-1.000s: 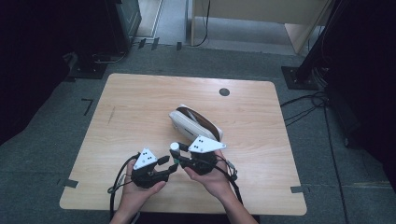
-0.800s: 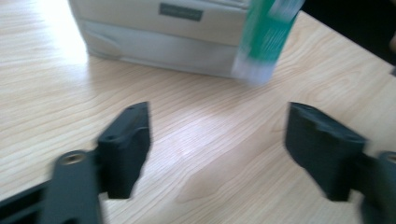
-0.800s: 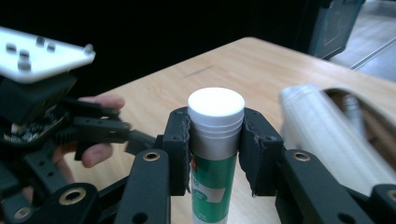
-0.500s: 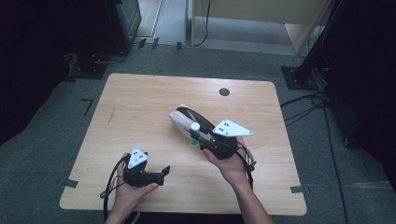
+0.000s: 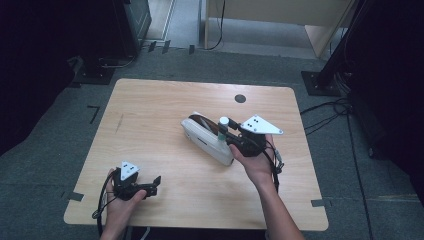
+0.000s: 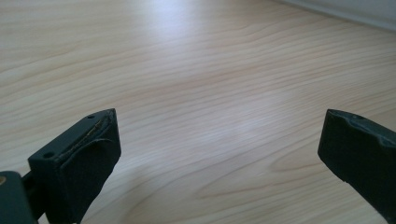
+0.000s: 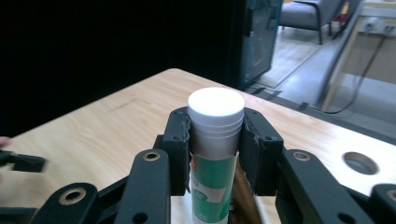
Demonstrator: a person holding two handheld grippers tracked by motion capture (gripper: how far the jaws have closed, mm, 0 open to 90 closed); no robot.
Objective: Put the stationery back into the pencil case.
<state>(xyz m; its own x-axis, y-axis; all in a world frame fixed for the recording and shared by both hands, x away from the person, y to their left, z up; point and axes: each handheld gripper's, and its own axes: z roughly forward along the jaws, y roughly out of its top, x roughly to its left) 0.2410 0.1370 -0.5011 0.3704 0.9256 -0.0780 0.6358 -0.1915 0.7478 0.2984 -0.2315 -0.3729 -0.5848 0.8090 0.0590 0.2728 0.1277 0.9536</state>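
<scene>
Since half a second ago the right gripper has edged slightly farther over the pouch, tube in its grip. Wooden table: bears one white pouch near centre. Left gripper: jaws wide apart, near the front left edge. Right gripper clamps an upright green-and-white tube, white cap uppermost, above the pouch.

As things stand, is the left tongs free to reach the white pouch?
Probably yes: the left tongs are open and hold nothing, and bare table lies between them and the white pouch, though the right tongs hover there with a tube.
</scene>
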